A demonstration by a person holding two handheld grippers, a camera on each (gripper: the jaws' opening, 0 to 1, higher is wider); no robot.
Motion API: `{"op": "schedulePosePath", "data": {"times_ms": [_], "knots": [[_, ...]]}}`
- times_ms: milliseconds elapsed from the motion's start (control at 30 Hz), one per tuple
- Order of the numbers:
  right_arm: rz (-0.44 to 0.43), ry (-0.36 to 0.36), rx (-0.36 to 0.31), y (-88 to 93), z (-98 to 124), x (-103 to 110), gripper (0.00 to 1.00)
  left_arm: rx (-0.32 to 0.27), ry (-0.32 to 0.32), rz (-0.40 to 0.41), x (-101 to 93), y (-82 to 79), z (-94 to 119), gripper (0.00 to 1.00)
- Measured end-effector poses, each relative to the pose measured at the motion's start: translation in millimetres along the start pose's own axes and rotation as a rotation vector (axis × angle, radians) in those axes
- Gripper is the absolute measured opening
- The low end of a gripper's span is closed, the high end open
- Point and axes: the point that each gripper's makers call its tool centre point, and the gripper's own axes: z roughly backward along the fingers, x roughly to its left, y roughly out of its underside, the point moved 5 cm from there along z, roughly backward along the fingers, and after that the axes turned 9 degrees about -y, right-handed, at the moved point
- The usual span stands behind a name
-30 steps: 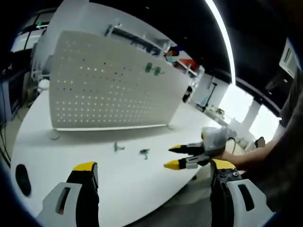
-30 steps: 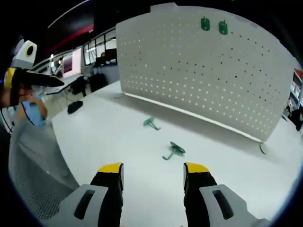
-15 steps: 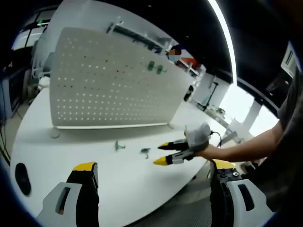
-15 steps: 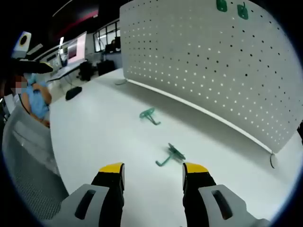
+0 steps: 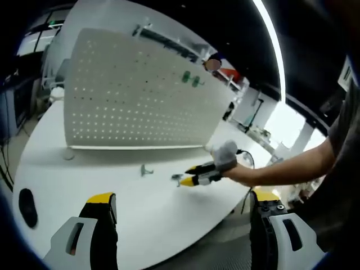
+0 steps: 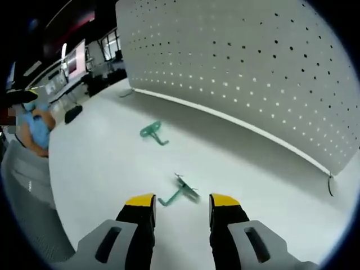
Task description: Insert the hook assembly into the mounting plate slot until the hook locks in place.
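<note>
Two green hooks lie on the white table (image 6: 101, 152). The nearer hook (image 6: 180, 192) lies just ahead of my right gripper (image 6: 181, 201), whose yellow-tipped jaws stand open with nothing between them. The farther hook (image 6: 152, 133) lies up and to the left. A white perforated mounting plate (image 6: 253, 73) stands upright behind them. In the left gripper view, my left gripper (image 5: 183, 202) is wide open and held back from the table. There the right gripper (image 5: 191, 175) reaches in from the right, its tips at the nearer hook (image 5: 177, 178). Two green hooks (image 5: 190, 79) hang high on the plate (image 5: 124, 95).
A black mouse-like object (image 5: 26, 207) lies on the table's left edge. A person's arm (image 5: 281, 169) stretches in from the right in the left gripper view. A seated person (image 6: 34, 124) appears at left in the right gripper view. Desks and screens stand behind.
My right gripper has moved forward and down toward the nearer hook, which now lies right at its tips. The left gripper has stayed nearly still.
</note>
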Motion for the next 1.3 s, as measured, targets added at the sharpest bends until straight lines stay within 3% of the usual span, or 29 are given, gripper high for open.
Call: {"op": "schedulePosePath", "data": {"times_ms": [267, 600, 767, 933, 1000, 1300], "knots": [[0.036, 0.003, 0.010, -11.2, -7.9, -6.4, 0.28, 0.007, 0.001, 0.007, -0.4, 0.0, -3.0, 1.00], [0.070, 0.004, 0.078, -6.3, -16.5, -11.7, 0.03, 0.012, -0.001, 0.007, 2.7, -1.6, -4.6, 1.00], [0.079, 0.004, 0.085, -7.9, -16.7, -11.2, 0.02, 0.013, 0.003, 0.008, 2.5, -2.0, -5.1, 1.00], [0.008, 0.031, 0.071, -7.4, -13.8, -17.4, 0.01, 0.009, 0.006, 0.005, 2.0, -3.7, -5.2, 1.00], [-0.030, 0.038, 0.053, -8.6, -10.5, -18.9, 0.01, 0.008, 0.005, 0.002, 2.2, -4.1, -5.0, 1.00], [-0.046, 0.046, -0.015, -24.8, 4.3, -16.8, 0.01, 0.002, 0.015, -0.011, -2.0, -5.0, -4.8, 1.00]]}}
